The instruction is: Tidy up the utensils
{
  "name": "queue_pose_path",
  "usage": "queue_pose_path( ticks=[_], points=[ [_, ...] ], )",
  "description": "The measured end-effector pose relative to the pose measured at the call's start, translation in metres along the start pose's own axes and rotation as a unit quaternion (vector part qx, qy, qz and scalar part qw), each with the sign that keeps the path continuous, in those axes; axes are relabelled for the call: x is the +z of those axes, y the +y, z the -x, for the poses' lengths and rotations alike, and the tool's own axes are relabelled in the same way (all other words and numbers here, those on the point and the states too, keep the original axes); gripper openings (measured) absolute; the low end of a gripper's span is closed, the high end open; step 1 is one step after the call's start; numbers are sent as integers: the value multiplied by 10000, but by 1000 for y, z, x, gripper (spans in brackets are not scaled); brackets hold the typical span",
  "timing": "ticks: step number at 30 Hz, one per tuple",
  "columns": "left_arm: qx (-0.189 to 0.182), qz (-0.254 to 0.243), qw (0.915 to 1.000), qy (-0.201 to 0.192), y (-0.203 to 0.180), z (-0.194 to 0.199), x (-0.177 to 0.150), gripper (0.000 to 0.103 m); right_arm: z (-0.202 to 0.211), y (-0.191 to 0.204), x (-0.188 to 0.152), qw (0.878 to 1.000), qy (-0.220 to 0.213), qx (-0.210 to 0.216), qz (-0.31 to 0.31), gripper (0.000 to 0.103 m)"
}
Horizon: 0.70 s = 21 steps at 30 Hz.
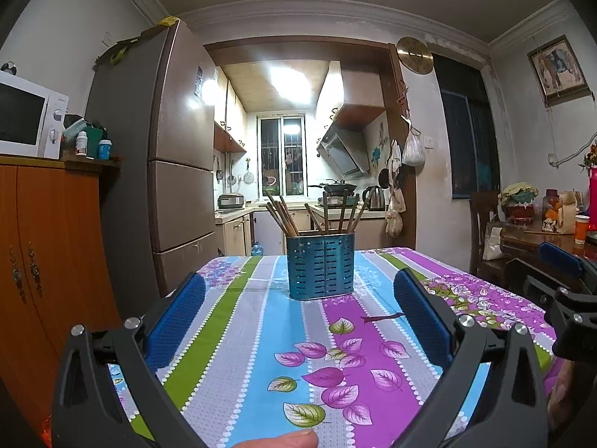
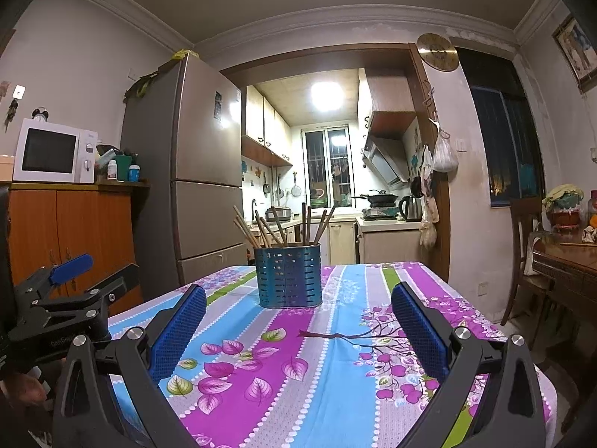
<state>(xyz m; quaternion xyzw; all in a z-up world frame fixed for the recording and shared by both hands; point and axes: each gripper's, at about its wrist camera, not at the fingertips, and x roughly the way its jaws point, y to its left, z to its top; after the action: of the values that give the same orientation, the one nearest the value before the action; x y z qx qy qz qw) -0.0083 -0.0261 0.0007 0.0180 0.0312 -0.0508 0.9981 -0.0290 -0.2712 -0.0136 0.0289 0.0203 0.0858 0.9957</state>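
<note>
A blue perforated metal holder [image 1: 320, 266] [image 2: 287, 276] stands upright on the striped floral tablecloth [image 1: 261, 336] [image 2: 335, 366], near the table's far end. Several wooden chopsticks [image 1: 283, 218] [image 2: 261, 229] stick up from its two compartments. My left gripper [image 1: 298, 291] hovers over the near part of the table, open, with nothing between its blue pads [image 1: 175, 317]. My right gripper [image 2: 298, 300] is likewise open and holds nothing, well short of the holder. Each gripper shows at the edge of the other's view: the right gripper [image 1: 567, 276] and the left gripper [image 2: 71, 283].
A tall fridge [image 1: 164, 156] and an orange cabinet [image 1: 52, 254] with a microwave [image 1: 30, 115] stand left of the table. A wooden side table [image 1: 541, 242] with jars and a chair is at the right. A kitchen lies behind. A fingertip [image 1: 287, 438] shows at the bottom.
</note>
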Motion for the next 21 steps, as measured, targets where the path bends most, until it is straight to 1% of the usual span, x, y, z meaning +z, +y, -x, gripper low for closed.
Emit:
queue_pose_path(
  ticks=[21],
  points=[
    [57,-69,9999,81,-5,-9,-4,98,-8,-1,-3,10000,56,55,2,99]
  ],
)
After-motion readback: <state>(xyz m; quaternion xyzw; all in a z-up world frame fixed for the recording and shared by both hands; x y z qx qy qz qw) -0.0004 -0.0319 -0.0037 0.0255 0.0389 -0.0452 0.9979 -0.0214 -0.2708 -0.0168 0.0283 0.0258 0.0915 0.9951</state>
